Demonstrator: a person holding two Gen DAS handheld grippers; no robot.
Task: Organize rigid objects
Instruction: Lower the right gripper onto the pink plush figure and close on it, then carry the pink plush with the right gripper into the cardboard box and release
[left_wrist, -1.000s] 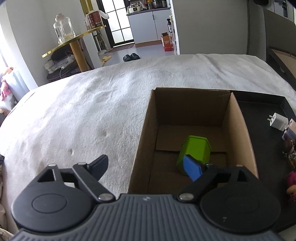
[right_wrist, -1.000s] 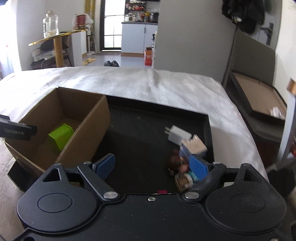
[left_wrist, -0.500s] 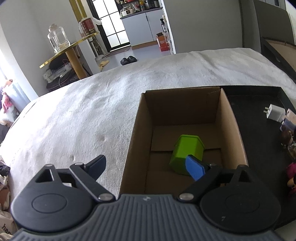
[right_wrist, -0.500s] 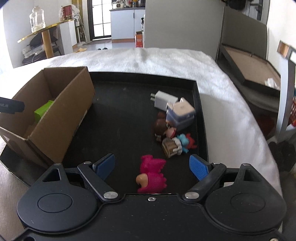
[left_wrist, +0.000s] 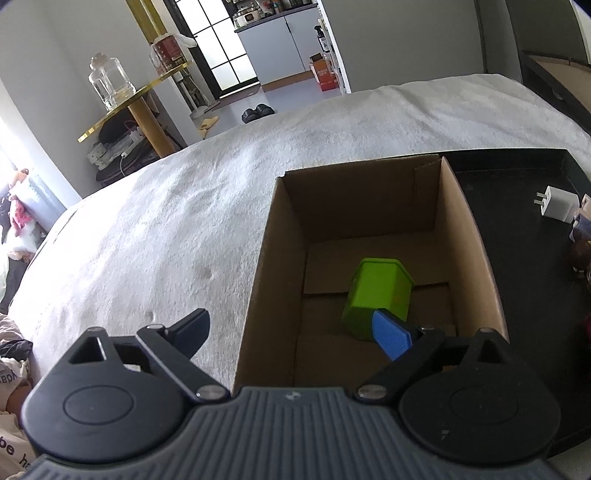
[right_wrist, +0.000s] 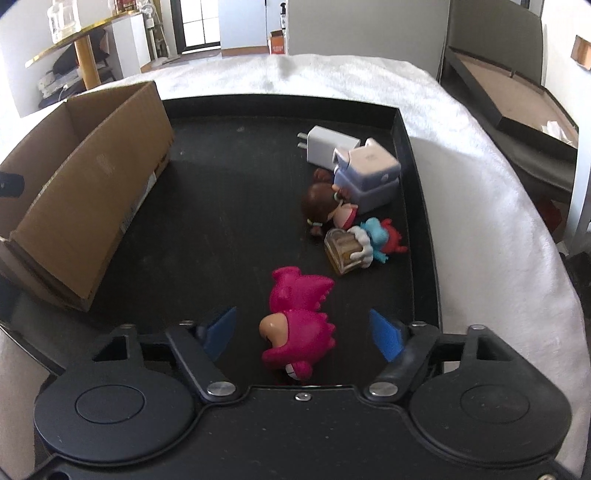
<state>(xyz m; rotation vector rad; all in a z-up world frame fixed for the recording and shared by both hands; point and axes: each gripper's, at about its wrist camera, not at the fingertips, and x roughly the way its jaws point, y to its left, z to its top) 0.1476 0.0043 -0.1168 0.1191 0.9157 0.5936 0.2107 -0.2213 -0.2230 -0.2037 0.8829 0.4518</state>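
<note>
Pink figure (right_wrist: 299, 321) between closing right hand-held gripper (right_wrist: 301, 332) jaws

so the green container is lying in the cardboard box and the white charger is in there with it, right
Not quite. The green container does lie in the cardboard box, but the white charger is outside it, on the black tray beside the toys. The right wrist view shows this.

Glass jar (left_wrist: 110, 84) on gold round side table (left_wrist: 122, 107), far ahead-left of left hand-held gripper. Black slippers (left_wrist: 257, 112) on floor w/ orange box (left_wrist: 322, 70) beyond the white blanket (left_wrist: 155, 221).
</note>
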